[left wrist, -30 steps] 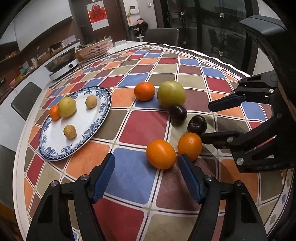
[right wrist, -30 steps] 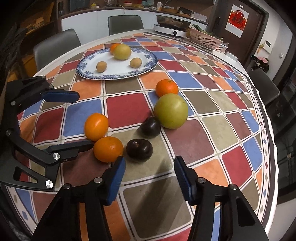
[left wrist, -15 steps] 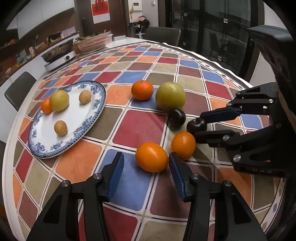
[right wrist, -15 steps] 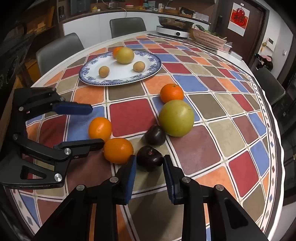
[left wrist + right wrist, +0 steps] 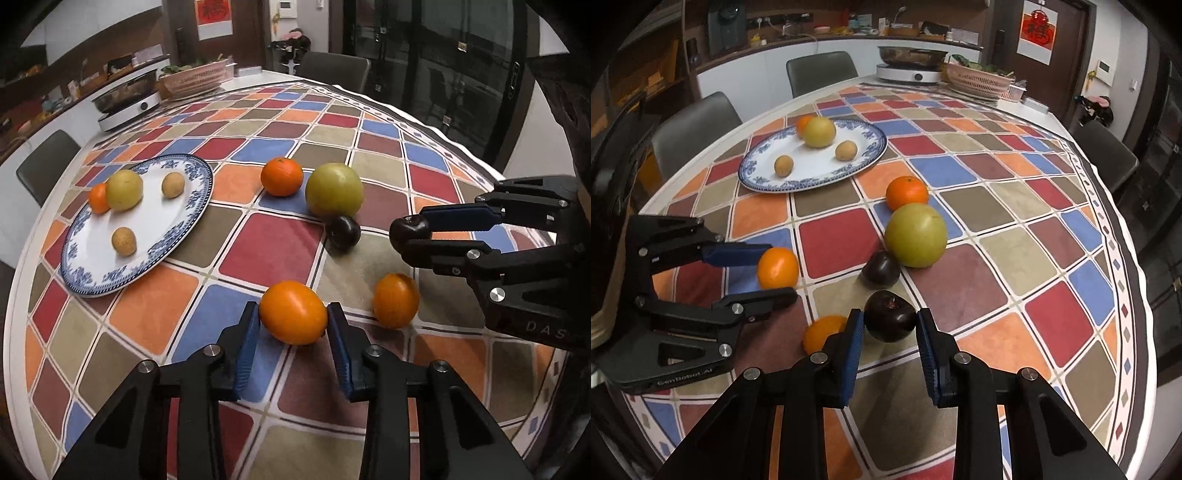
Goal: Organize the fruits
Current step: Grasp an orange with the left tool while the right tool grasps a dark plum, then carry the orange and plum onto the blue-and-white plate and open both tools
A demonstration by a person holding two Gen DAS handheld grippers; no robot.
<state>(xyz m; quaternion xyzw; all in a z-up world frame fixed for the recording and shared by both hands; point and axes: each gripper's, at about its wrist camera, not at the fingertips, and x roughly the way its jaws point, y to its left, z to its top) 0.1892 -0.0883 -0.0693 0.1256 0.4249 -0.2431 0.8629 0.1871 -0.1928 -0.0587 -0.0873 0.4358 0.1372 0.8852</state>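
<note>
Right up front on the checkered desk (image 5: 251, 254), the left gripper (image 5: 291, 325) is closing on an orange (image 5: 293, 312), pads touching both sides. Right gripper (image 5: 890, 332) is clenched on a dark plum (image 5: 890, 315). Further back sit another orange (image 5: 396, 305), a second plum (image 5: 343, 230), a big green fruit (image 5: 334, 190), then the blue-rimmed plate (image 5: 96, 284) with four fruits.

Checkered table (image 5: 266, 240): blue-rimmed plate (image 5: 92, 284), 3 oranges (image 5: 282, 181), green fruit (image 5: 334, 190), 2 plums (image 5: 344, 230).
</note>
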